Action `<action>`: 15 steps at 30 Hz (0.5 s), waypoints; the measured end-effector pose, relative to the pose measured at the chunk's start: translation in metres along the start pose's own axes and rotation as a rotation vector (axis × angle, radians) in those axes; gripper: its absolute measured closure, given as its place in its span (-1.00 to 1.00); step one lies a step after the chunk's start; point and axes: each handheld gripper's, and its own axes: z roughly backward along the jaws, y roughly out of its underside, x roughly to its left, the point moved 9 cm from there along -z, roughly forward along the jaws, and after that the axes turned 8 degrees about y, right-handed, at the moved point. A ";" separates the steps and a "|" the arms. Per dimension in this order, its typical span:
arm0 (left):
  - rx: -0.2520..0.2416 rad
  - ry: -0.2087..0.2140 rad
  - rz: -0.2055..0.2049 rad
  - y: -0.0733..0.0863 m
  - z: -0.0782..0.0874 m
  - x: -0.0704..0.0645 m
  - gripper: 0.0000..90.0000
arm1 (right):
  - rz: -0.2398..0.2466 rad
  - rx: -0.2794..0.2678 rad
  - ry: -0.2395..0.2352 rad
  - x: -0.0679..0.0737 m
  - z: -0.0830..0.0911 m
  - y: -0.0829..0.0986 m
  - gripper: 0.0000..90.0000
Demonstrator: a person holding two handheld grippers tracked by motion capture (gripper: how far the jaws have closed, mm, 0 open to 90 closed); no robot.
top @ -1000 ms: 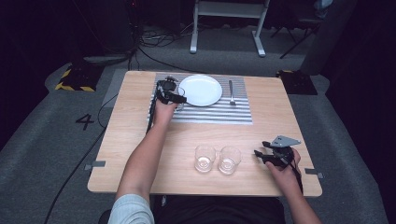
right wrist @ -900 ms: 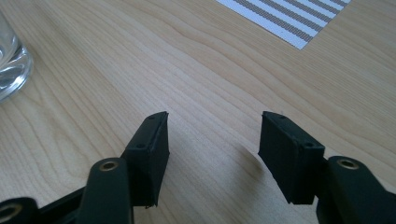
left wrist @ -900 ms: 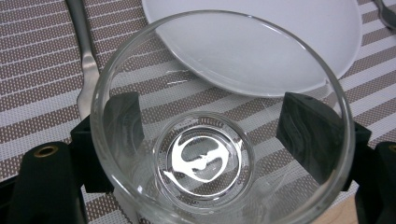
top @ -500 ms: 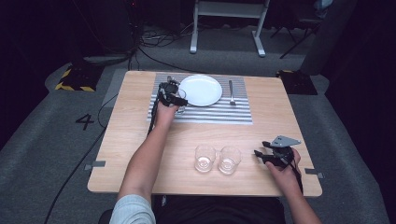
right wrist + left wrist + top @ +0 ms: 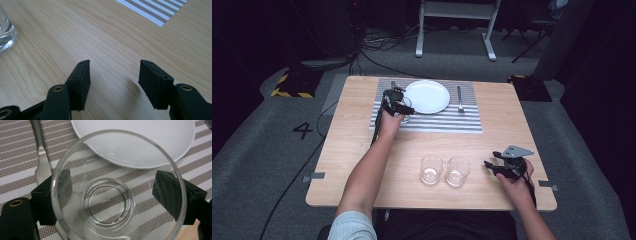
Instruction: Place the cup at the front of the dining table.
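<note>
One step in hand, as it seems: setting a glass [image 5: 107, 202] down on the striped mat [image 5: 447, 122], just beside the plate [image 5: 140, 142], at its near left edge. Gripping this glass with the left gripper [image 5: 402, 109], jaws pressing on two opposite sides of its wall, so clenched on it, not released. Seeing the mat stripes through the clear bottom, but not being able to tell if the base is already touching the mat.

Doing it well probably means:
- holding the glass upright and lowering it slowly, straight down;
- watching the rim of the plate and the metal handle [image 5: 41, 165] lying at the other side of the glass, touching neither of them;
- loosening the jaws only when the base is resting flat, then pulling back without tipping it.

Resting the right gripper [image 5: 113, 75] low over the bare wood, well nearer than the plate, jaws standing apart and grasping nothing. Leaving two more glasses [image 5: 444, 170] side by side, also well nearer than the plate.

Working on a light wooden table [image 5: 352, 150], smooth and flat. Standing around it: grey carpet, a painted number 4 [image 5: 304, 130], cables, a white frame [image 5: 457, 25] far behind the plate, dark surroundings.
</note>
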 end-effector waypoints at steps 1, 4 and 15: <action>-0.005 -0.005 -0.001 -0.001 0.001 0.001 -0.74 | -0.001 -0.001 0.003 0.000 0.000 0.000 -0.04; -0.027 -0.014 0.007 -0.004 0.007 -0.001 -0.79 | 0.002 -0.005 0.003 0.001 0.000 0.000 -0.04; -0.079 -0.037 -0.069 -0.004 0.045 -0.022 -0.79 | 0.002 -0.006 -0.003 0.001 0.000 -0.001 -0.04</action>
